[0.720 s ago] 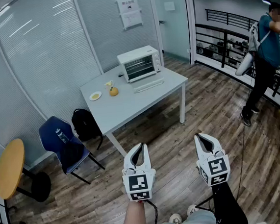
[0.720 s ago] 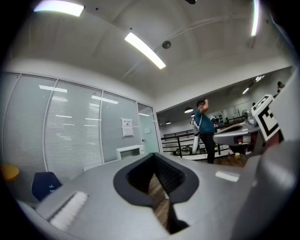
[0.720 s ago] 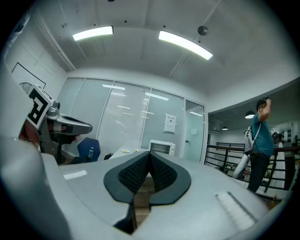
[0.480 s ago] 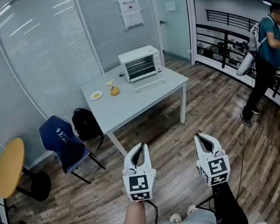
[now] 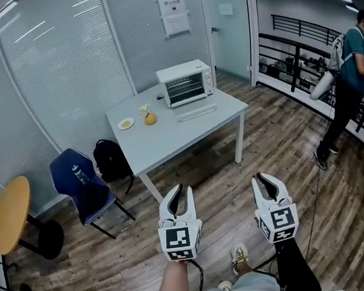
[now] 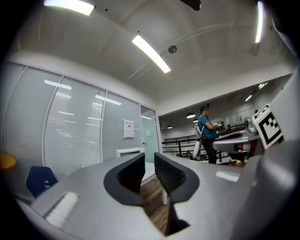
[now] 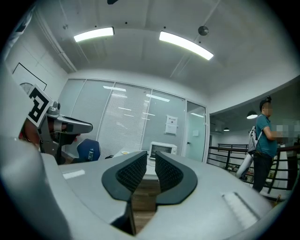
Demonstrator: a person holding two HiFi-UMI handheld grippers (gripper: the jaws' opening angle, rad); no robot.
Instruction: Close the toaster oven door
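Observation:
The white toaster oven [image 5: 185,82] stands at the far end of a grey table [image 5: 168,140], well ahead of me across the wooden floor. Its dark glass front faces me; at this distance I cannot tell how its door stands. My left gripper [image 5: 180,192] and right gripper [image 5: 263,178] hover side by side low in the head view, far from the table. Both point level and are shut, with nothing between their jaws. The oven shows small past the left gripper [image 6: 149,160] as a pale box [image 6: 130,152], and past the right gripper [image 7: 150,160] too [image 7: 163,149].
On the table lie a small plate [image 5: 125,123], a yellow item [image 5: 148,118] and a long pale flat object [image 5: 195,113]. A blue chair [image 5: 83,186] and black backpack [image 5: 110,160] stand left of it, a round yellow table [image 5: 11,215] further left. A person [image 5: 349,87] stands at the right railing.
My shoe has stepped forward between the grippers. The person at the right has shifted slightly. Both grippers keep their place in the view, still shut.

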